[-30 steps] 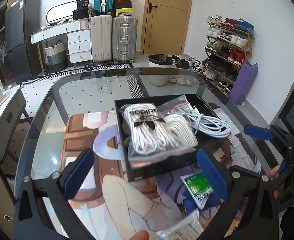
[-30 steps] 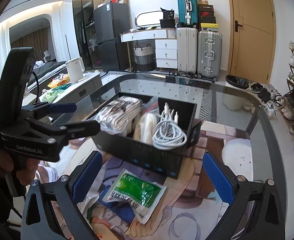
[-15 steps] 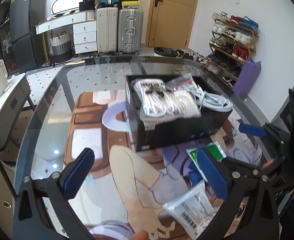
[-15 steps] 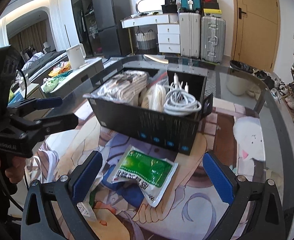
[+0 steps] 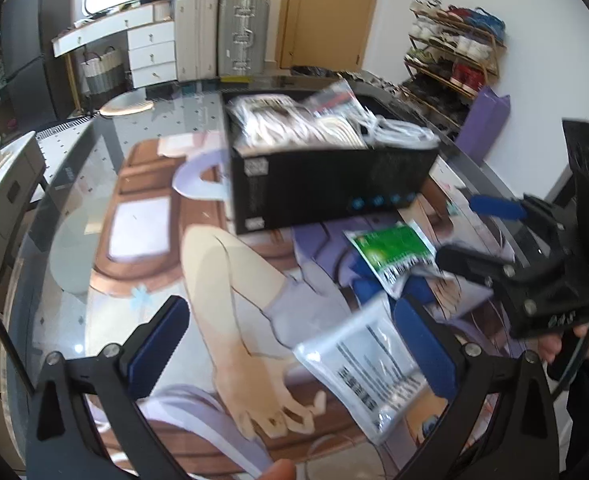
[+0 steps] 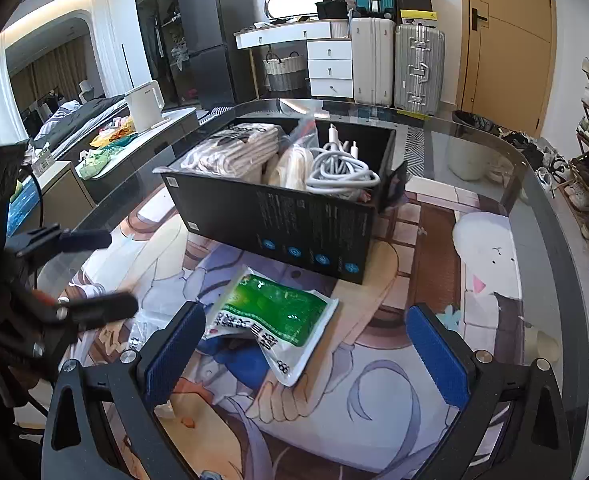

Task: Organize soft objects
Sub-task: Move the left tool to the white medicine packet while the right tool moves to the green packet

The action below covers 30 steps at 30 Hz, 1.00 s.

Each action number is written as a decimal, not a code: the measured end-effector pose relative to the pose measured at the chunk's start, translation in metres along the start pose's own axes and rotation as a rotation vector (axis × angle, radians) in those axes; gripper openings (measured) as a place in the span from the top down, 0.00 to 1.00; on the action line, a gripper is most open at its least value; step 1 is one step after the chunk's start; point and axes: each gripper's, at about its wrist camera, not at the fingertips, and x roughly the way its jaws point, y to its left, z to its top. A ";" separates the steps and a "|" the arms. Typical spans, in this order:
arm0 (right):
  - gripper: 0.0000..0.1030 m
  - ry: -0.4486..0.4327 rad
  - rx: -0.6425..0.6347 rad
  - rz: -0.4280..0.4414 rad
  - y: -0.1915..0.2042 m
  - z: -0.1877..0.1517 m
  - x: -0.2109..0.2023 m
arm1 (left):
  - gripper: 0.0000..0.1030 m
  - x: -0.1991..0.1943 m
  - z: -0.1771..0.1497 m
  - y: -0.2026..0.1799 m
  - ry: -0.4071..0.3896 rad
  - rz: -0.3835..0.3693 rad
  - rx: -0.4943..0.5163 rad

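Observation:
A black box stands on the printed mat, holding bagged white laces, another bagged bundle and a white cable coil. A green packet lies flat on the mat just in front of the box. My right gripper is open and low over the near end of this packet. A clear packet with printed text lies closer to me, beside the right finger of my open left gripper. Nothing is held in either one.
The glass table has a rounded edge on all sides. Suitcases and white drawers stand behind it, a shoe rack to the right, and a side counter with a white kettle to the left.
Both grippers have drawn back from the box and dropped lower toward the mat. The clear packet now lies between the left fingers, and the green packet sits closer to the right fingers.

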 end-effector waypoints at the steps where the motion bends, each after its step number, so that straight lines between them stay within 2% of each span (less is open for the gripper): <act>1: 0.01 0.002 0.000 -0.004 -0.001 -0.001 0.000 | 0.00 0.001 -0.002 -0.002 0.007 0.000 0.004; 8: 0.01 0.016 -0.005 -0.031 -0.004 -0.006 0.004 | 0.00 0.010 -0.012 -0.011 0.066 -0.040 -0.016; 15: 0.01 0.016 0.004 -0.031 -0.007 -0.008 0.004 | 0.00 0.014 -0.009 -0.016 0.077 -0.064 -0.032; 26: 0.01 0.045 -0.043 -0.028 -0.007 -0.009 0.012 | 0.00 0.026 -0.015 -0.018 0.112 0.018 0.048; 30: 0.01 0.063 -0.062 -0.014 -0.009 -0.010 0.016 | 0.00 0.026 -0.013 -0.005 0.114 0.044 0.033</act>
